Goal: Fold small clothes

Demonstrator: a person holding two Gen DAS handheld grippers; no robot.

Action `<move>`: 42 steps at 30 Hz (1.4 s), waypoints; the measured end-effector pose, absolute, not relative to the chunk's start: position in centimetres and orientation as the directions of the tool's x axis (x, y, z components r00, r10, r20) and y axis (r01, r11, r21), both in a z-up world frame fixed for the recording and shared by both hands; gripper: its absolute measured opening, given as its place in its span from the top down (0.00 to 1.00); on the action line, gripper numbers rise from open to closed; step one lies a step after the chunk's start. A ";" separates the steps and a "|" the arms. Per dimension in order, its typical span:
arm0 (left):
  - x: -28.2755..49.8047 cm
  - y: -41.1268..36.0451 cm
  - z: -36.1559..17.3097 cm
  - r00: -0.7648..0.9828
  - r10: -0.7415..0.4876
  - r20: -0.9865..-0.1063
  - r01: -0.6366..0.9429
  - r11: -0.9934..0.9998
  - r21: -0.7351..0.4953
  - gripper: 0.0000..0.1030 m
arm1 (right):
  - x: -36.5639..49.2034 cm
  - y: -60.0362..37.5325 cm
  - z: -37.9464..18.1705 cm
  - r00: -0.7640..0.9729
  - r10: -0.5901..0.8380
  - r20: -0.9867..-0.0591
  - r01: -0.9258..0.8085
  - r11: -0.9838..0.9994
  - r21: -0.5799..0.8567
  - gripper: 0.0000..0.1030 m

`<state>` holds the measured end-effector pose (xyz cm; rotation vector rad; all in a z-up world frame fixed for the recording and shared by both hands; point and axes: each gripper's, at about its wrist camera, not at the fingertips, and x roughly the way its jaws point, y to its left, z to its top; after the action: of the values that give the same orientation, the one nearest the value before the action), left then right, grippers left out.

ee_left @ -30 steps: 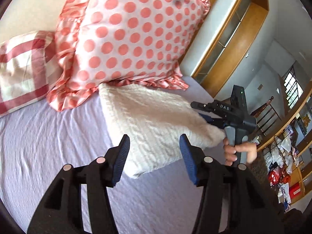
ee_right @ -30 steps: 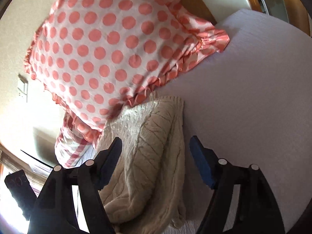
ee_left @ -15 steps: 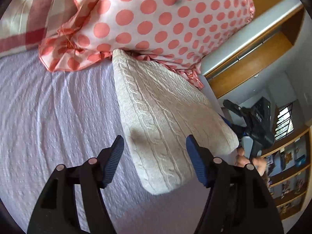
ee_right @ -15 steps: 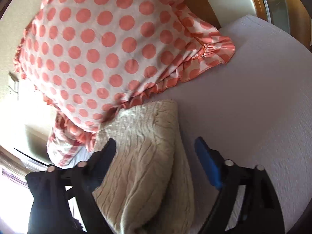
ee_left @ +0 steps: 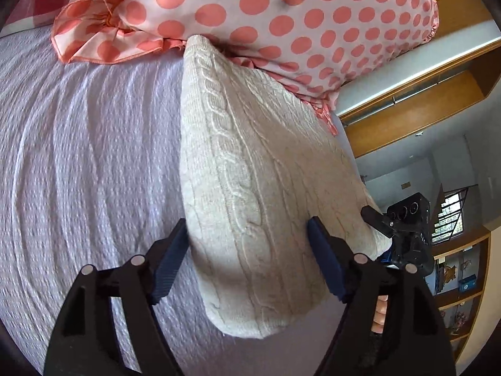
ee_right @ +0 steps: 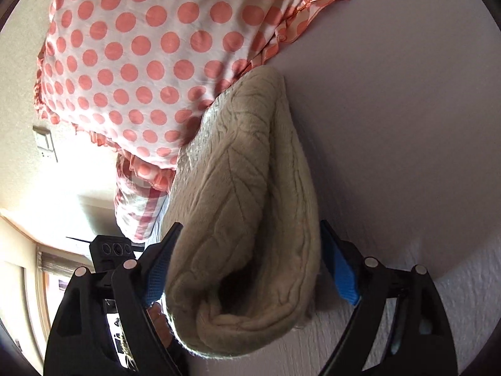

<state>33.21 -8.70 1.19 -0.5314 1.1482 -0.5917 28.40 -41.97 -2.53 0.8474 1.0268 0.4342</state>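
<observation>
A folded cream cable-knit sweater (ee_left: 250,181) lies on the lilac bedspread (ee_left: 78,156), its far end against the polka-dot pillow. My left gripper (ee_left: 247,260) is open, its blue pads on either side of the sweater's near corner. In the right wrist view the folded sweater (ee_right: 244,219) shows its thick layered edge. My right gripper (ee_right: 250,266) is open and straddles that end, one pad on each side. The right gripper's body (ee_left: 407,235) shows past the sweater in the left wrist view.
A pink polka-dot pillow (ee_left: 297,15) with a frilled edge leans over the sweater's far end. A red checked pillow (ee_right: 137,200) lies behind it. Wooden wardrobe and shelves (ee_left: 422,100) stand beyond the bed's edge. Bare bedspread (ee_right: 391,125) spreads to the right.
Both grippers have moved in closer along the sweater, so its ends now sit between their open jaws. The sweater itself has stayed in place against the pillow.
</observation>
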 end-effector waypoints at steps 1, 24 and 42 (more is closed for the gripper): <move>33.0 -8.7 1.1 0.290 -0.680 -0.674 0.157 0.728 -0.667 0.30 | 28.3 -41.4 -2.8 0.462 0.684 -0.564 0.053 0.613 0.788 0.32; 17.0 13.4 8.4 0.662 -0.509 -0.550 0.240 0.839 -0.487 0.61 | 20.5 -24.3 3.9 0.528 0.608 -0.593 -0.252 0.779 0.574 0.37; 16.2 5.1 5.6 0.543 -0.552 -0.633 0.339 0.833 -0.437 0.50 | 17.3 -23.0 1.3 0.489 0.720 -0.493 -0.240 0.654 0.717 0.37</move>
<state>16.22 5.13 5.65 -0.2770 0.8444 -0.5370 17.27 -22.97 1.34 0.6247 0.8759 0.6315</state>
